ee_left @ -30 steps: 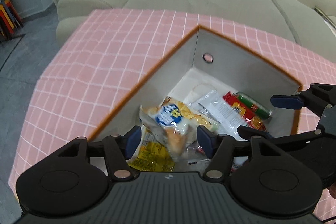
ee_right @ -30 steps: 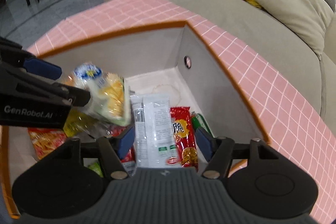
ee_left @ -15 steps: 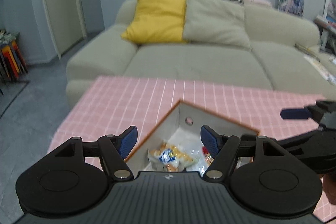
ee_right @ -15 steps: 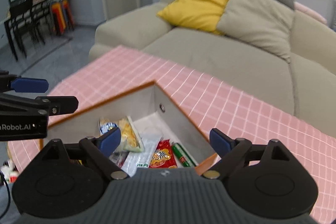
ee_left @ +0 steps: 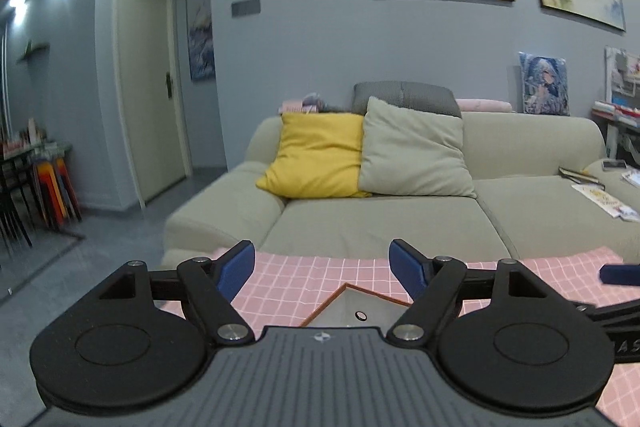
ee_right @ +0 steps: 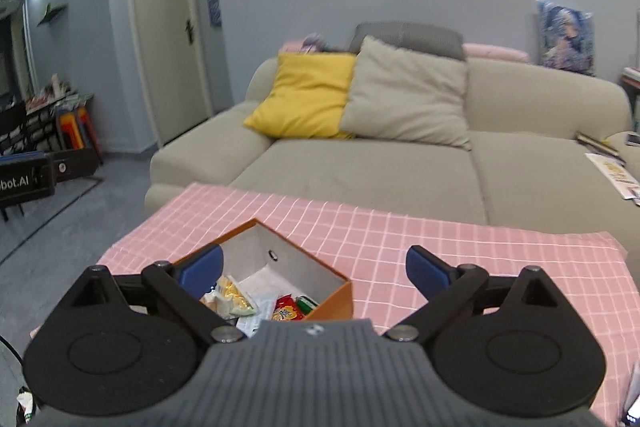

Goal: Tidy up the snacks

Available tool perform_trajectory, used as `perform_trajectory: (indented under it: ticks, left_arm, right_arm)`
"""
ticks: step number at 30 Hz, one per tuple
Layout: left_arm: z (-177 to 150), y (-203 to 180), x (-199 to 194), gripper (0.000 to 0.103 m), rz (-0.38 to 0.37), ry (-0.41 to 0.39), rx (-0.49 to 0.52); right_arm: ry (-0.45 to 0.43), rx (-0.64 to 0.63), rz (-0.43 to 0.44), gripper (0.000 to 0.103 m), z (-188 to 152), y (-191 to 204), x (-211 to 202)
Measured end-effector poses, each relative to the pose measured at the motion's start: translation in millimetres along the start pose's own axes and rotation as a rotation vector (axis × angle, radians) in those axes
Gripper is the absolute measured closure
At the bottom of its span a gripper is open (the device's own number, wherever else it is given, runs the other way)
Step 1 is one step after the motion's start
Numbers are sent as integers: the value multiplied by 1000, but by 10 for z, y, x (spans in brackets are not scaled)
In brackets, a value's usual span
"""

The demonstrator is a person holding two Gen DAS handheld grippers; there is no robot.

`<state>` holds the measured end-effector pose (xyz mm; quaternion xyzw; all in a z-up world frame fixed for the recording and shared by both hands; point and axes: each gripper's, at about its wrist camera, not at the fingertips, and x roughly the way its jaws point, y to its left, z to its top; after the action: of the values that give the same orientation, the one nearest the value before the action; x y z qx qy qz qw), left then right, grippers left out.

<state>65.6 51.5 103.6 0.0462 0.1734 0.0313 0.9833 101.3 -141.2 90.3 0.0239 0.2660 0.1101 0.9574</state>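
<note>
Snacks [ee_right: 256,301] now lie loose in the box [ee_right: 332,291] just below and ahead of both tongs, left [ee_left: 320,267] and right [ee_right: 314,269], which have lifted clear since a second ago, jaws opening wide and empty, so this drop-off looks done.

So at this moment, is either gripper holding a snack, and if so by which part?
Neither. The left gripper and right gripper are both opening with nothing between them; the snacks lie in the box.
</note>
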Motion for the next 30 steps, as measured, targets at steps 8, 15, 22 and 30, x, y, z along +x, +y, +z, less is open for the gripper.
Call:
perform_trajectory:
  ticks: [8, 15, 22, 30]
  left_arm:
    - [-216, -289, -327, 10, 5, -33, 68]
    - [-522, -369, -362, 10, 16, 73, -4]
    - [-828, -464, -214, 10, 20, 203, 22]
    - [-994, -556, -106, 10, 11, 282, 58]
  right_arm:
    - [-79, -46, -34, 4, -364, 41, -574]
    - [-31, -107, -54, 4, -691, 79, -644]
    - [85, -69, -77, 4, -904, -25, -457]
    - [168, -37, -92, 4, -1059, -93, -267]
